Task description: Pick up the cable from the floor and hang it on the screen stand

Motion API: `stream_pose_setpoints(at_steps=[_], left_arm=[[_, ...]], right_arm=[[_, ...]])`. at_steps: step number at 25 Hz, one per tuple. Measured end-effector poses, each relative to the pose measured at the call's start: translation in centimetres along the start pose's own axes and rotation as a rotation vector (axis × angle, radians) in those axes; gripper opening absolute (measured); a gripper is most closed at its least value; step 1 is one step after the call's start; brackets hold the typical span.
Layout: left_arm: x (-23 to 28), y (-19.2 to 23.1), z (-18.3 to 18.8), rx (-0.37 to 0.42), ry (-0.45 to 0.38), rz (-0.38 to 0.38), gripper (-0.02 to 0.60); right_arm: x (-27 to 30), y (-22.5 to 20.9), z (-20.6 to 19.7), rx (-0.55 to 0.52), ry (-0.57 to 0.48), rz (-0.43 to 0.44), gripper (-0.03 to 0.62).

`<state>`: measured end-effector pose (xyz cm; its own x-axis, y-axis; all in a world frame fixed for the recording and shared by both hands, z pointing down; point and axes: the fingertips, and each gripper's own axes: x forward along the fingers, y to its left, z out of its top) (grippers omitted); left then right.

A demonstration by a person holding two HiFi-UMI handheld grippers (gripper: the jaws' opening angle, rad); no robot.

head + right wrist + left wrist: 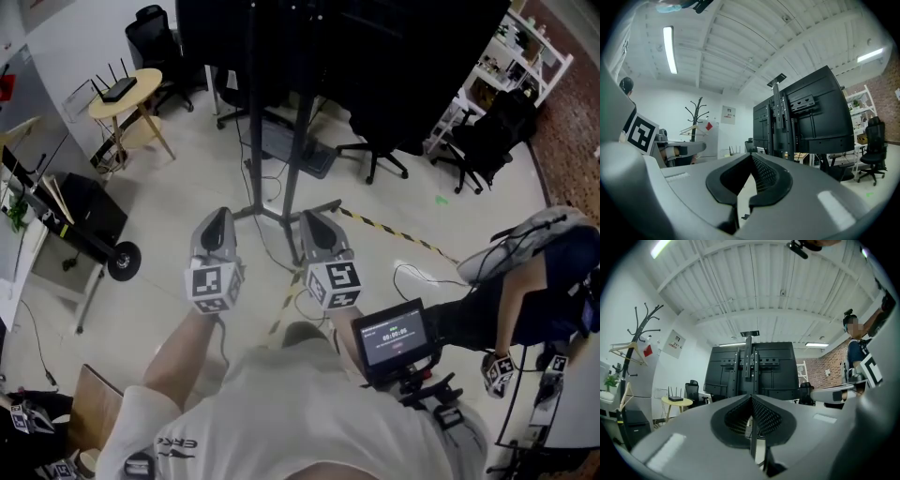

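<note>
Pale floor lies all around. Nearest, the left gripper and right gripper sit side by side, both squeezed shut and holding nothing. Down between them, a thin black cable lies on the floor. It runs away toward the screen stand behind. I think both grippers are about equally near it.

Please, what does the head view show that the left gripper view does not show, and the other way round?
Only the head view: a thin cable on the floor, striped tape, and the left gripper and right gripper from above.
Only the left gripper view: the ceiling, a coat rack, and this gripper's jaws closed together.
Both: the screen stand and the round table with a router.
</note>
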<state>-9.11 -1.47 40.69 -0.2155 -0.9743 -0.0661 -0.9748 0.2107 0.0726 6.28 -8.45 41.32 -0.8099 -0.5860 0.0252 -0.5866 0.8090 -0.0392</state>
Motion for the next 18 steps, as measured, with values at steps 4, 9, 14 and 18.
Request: stream_pose_setpoints(at_steps=[4,9,14,18], left_arm=[[1.3,1.1,-0.4,0.006,0.003,0.015,0.002],[4.7,2.3,-0.2,0.026,-0.012,0.039,0.002],[7.8,3.2,0.1,0.039,-0.041,0.055,0.002],[11.4,1.2,0.1,0.026,-0.052,0.042,0.002]], right_arm=[[1.8,-0.3,-0.1,0.000,-0.002,0.018,0.012],[5.2,-1.8,0.3,-0.007,-0.025,0.042,0.012],[8.7,-3.0,-0.2,0.010,-0.027,0.066,0.012],[9.7,-6.1,0.7,-0.008,-0.033,0.068,0.012]])
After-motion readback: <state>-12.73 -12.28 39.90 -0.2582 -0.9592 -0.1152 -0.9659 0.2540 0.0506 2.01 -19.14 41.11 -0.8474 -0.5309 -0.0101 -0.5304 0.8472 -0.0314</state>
